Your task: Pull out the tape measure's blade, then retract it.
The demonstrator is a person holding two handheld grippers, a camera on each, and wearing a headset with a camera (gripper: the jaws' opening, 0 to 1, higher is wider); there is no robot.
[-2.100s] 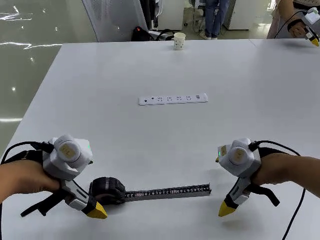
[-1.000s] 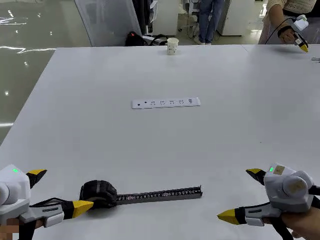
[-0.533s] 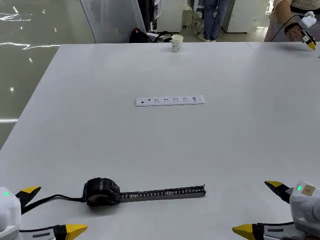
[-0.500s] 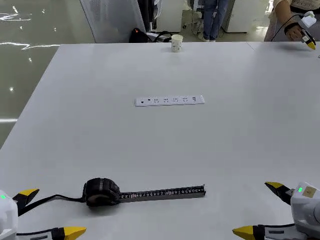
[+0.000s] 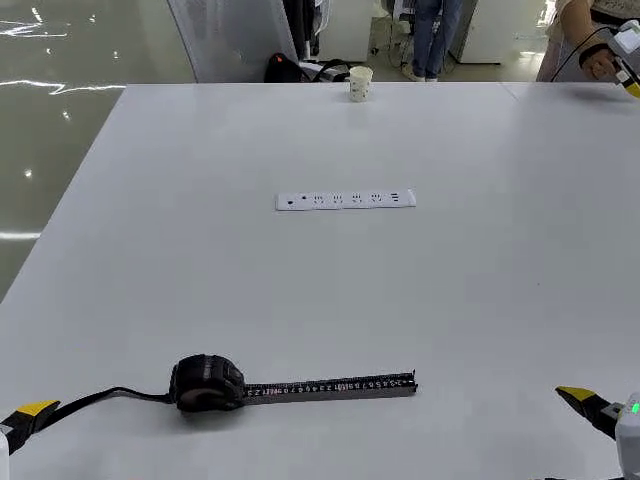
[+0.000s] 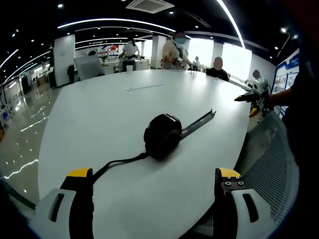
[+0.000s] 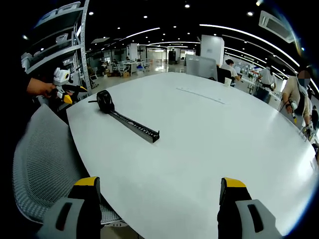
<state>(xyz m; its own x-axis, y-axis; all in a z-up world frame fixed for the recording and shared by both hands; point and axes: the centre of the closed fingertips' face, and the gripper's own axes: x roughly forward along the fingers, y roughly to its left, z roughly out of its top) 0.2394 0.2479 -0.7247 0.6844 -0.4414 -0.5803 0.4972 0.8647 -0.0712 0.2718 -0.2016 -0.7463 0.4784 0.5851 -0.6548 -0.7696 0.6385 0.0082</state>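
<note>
Lying near the front edge of the counter (image 5: 320, 290), the tape measure (image 5: 208, 383) rests with its blade (image 5: 330, 386) drawn out flat, while the left gripper (image 6: 153, 173) and right gripper (image 7: 159, 181), well apart on either side, have their fingers (image 6: 79, 174) spread wide, grasping nothing

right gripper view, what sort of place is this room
Most likely an open-plan office or lab workspace: long ceiling light strips overhead, a metal shelving rack at the view's left, and a mesh office chair beside the big white table.
</note>
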